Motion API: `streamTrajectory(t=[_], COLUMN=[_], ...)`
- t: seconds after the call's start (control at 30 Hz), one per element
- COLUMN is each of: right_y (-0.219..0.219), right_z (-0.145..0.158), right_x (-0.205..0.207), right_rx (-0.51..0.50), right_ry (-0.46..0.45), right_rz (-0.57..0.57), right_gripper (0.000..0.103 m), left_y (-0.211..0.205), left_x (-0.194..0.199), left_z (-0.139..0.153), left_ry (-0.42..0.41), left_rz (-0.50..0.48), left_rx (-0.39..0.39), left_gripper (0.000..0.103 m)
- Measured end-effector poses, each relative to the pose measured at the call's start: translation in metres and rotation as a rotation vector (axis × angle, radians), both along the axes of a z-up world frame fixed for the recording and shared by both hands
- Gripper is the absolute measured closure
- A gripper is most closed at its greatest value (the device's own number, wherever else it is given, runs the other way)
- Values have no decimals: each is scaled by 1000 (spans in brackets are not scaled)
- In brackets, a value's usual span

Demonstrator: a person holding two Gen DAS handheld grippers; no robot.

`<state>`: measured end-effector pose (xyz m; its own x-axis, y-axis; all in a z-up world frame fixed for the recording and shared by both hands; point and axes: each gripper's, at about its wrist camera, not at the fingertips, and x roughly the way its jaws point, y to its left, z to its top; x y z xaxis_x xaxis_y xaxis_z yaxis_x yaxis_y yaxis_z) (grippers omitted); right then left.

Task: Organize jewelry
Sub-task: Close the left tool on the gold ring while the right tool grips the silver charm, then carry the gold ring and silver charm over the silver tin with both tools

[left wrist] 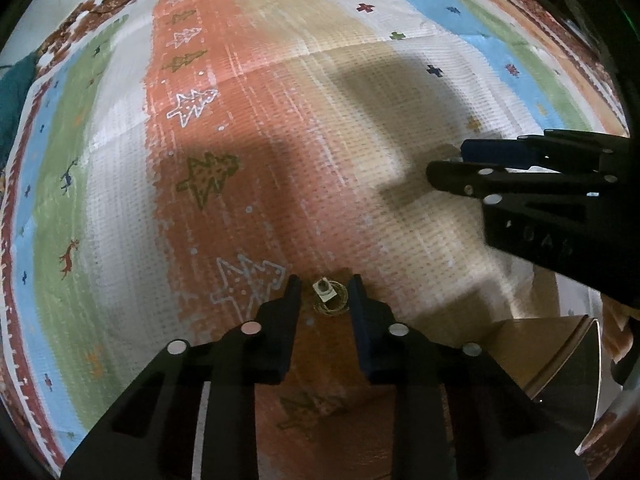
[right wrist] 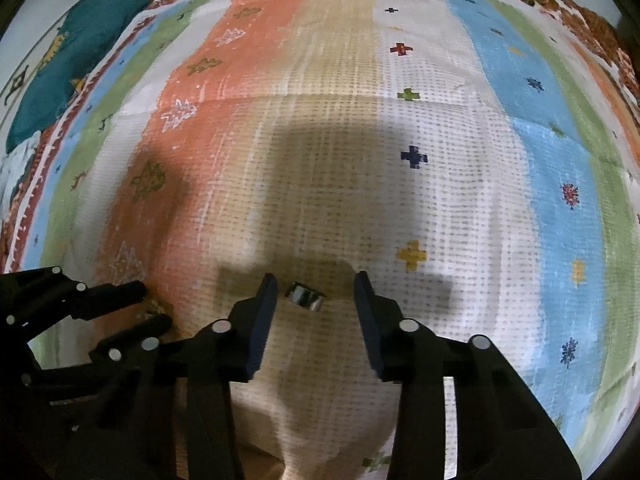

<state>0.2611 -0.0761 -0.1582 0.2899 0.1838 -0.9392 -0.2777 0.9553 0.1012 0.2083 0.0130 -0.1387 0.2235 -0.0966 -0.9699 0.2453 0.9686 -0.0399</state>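
home setting, bed or floor covered by striped patterned spread [right wrist: 328,128], tree and cross motifs, teal cloth [right wrist: 76,60] bunched at edge

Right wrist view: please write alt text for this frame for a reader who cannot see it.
The right gripper hangs open over a colourful striped cloth, its two dark fingers either side of a silver ring lying on the cream stripe, not touching it. At lower left, the left gripper reaches over the orange stripe.
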Motion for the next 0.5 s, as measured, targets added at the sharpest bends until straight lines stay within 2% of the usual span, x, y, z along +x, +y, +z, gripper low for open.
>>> streamTrajectory(t=[0.03, 0.17, 0.5], right_y=[0, 0, -4], right_z=[0, 0, 2], right_x=[0, -1, -5], right_rx=[2, 8, 23], right_ry=[1, 4, 1], right_rz=[1, 9, 17], right_gripper=[72, 82, 83], left_y=[1, 0, 8], left_x=[1, 1, -5], left_z=[0, -1, 3], left_ry=[-2, -4, -17], left_rz=[4, 6, 30], left_rx=[6, -6, -31], left_gripper=[87, 87, 87])
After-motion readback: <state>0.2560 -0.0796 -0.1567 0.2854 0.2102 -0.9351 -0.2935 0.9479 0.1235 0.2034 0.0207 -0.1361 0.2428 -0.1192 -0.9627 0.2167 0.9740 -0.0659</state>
